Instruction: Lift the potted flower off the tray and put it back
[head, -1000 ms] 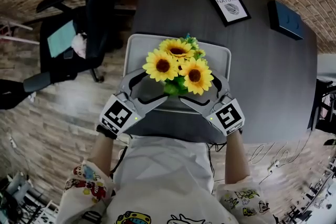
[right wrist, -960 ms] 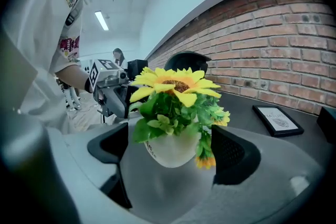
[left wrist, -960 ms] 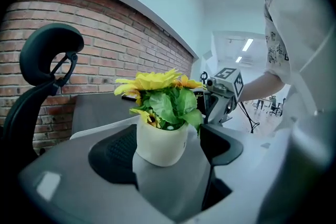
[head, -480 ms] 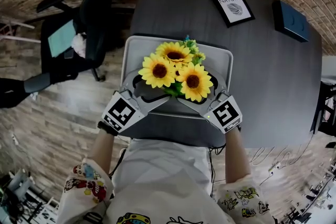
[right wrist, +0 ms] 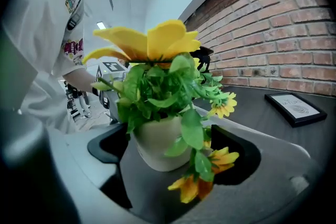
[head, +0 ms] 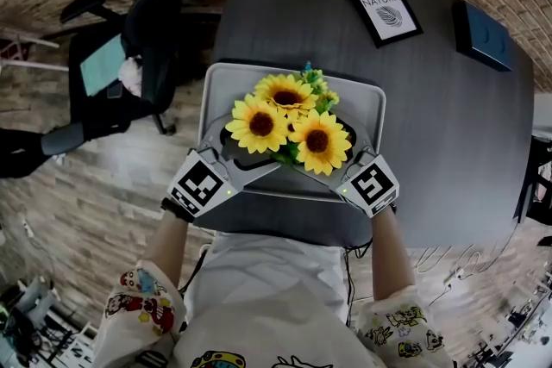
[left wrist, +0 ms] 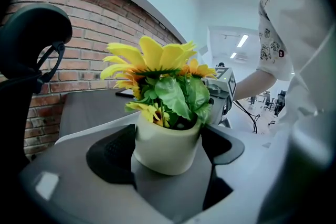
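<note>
**Head view:** The left claw (head: 244, 152) and right claw (head: 341, 158) are flanking the flowers (head: 289, 121) from the near side, their marker cubes angling inward over the tray (head: 226, 75). The tray is lying at the near edge of a dark table (head: 293, 4). The blooms are hiding the pot and the jaw tips here. A frame (head: 382, 7) is lying farther back on the table, and a chair (head: 129, 73) is standing off to the left.

**Left gripper view:** The left claw's jaws are standing wide, having just been opening, with the pot (left wrist: 168, 147) between the black pads (left wrist: 107, 157). The pads are sitting just beside its wall and do not appear to be squeezing it. The pot is standing upright, and its base seems to be resting on the tray.

**Right gripper view:** The right claw's jaws are likewise spreading wide around the pot. A sliver of space is showing between the pot and the right-hand pad, behind drooping leaves, so nothing appears to be gripped. One bloom is hanging low in front of the pot.

The pot is looking smooth, rounded and narrowing toward its base, so it is likely rigid but slippery under flat pads. The flowers are looking soft and easily crushed, and their spread is probably making the whole thing a little top-heavy. The safest hold would be on the pot's wall just under the rim, with both claws opposing, well clear of stems and leaves.
</note>
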Demonstrator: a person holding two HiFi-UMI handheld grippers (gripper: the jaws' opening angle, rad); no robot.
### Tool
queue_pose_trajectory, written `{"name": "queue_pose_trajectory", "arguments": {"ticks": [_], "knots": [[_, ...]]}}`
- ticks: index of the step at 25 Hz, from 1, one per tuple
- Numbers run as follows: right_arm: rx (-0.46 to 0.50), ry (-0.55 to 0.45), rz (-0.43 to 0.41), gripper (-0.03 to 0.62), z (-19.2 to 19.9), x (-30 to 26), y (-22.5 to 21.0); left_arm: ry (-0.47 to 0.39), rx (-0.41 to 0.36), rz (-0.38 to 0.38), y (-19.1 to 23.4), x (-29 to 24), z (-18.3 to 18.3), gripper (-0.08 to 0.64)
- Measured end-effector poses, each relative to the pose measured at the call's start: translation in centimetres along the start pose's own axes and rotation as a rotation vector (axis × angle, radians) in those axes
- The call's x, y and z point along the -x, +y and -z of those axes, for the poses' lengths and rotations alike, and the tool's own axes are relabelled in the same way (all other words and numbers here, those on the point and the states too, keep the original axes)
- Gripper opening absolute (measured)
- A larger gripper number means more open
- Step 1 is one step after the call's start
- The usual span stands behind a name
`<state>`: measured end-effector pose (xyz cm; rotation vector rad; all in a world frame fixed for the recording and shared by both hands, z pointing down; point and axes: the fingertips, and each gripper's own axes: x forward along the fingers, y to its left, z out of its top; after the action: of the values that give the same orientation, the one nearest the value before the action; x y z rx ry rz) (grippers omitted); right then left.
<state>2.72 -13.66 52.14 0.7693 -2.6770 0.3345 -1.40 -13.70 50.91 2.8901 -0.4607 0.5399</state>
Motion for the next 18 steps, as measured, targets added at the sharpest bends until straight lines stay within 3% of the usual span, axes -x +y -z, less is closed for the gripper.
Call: {"name": "queue_pose_trajectory", "arguments": {"ticks": [18], "knots": [[0.072, -0.017, -0.004, 0.471, -0.43, -0.57, 0.45, -0.027, 0.019, 0.028, 0.22, -0.26, 0.18, 0.423]]}}
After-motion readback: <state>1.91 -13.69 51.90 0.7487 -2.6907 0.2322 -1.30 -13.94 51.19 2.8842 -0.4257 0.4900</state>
